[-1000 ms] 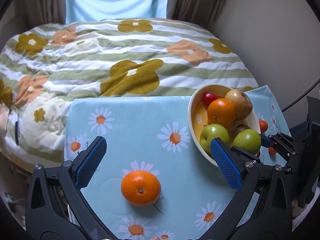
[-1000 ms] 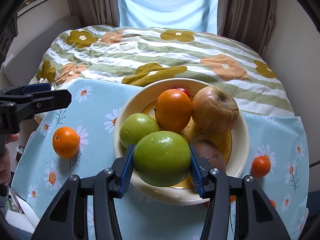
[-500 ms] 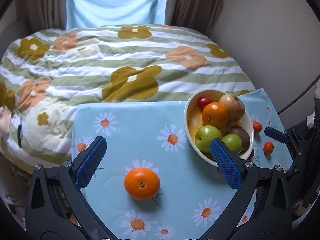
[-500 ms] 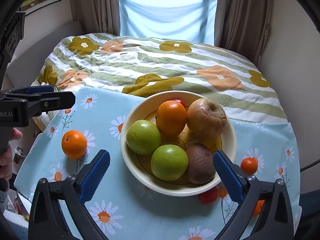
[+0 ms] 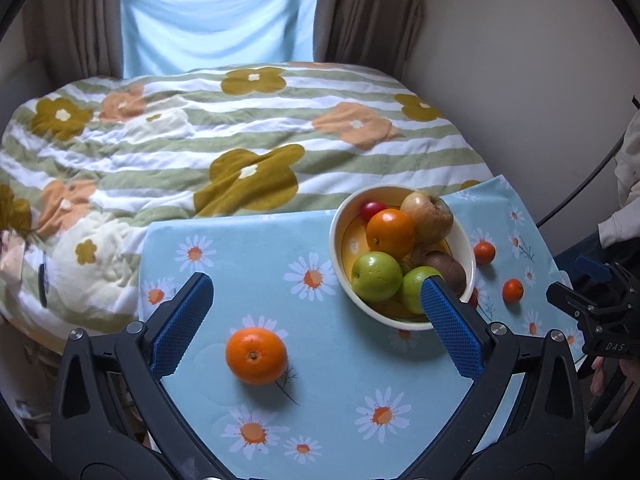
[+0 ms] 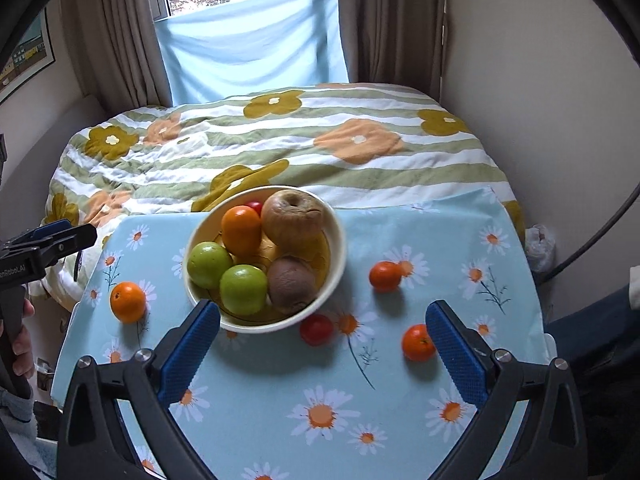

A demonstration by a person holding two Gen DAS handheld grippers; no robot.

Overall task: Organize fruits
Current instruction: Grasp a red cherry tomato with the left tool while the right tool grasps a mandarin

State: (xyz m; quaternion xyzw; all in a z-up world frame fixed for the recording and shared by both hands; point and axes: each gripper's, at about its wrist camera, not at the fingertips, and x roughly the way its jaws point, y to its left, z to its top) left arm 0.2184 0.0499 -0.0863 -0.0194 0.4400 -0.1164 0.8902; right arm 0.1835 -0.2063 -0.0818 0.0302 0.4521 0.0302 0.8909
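A cream bowl (image 6: 338, 254) on the daisy tablecloth holds two green apples (image 6: 243, 289), an orange (image 6: 241, 229), a brown apple (image 6: 293, 217), a kiwi (image 6: 290, 285) and a small red fruit. My right gripper (image 6: 322, 346) hovers open above the cloth in front of the bowl, with nothing between its fingers. A red tomato (image 6: 316, 329) and two small oranges (image 6: 417, 343) lie loose near it. My left gripper (image 5: 316, 322) is open above a loose orange (image 5: 256, 355), left of the bowl (image 5: 340, 248).
The small table (image 6: 460, 240) stands against a bed with a flowered striped quilt (image 6: 280, 140). A wall runs close on the right. A person's hand (image 6: 16, 344) holds the left gripper's handle at the left edge. A dark cable (image 6: 600, 232) hangs at the right.
My right gripper let go of the green apple in the bowl, opened wide, and pulled back and up to the right. The left gripper rose and drew back a little.
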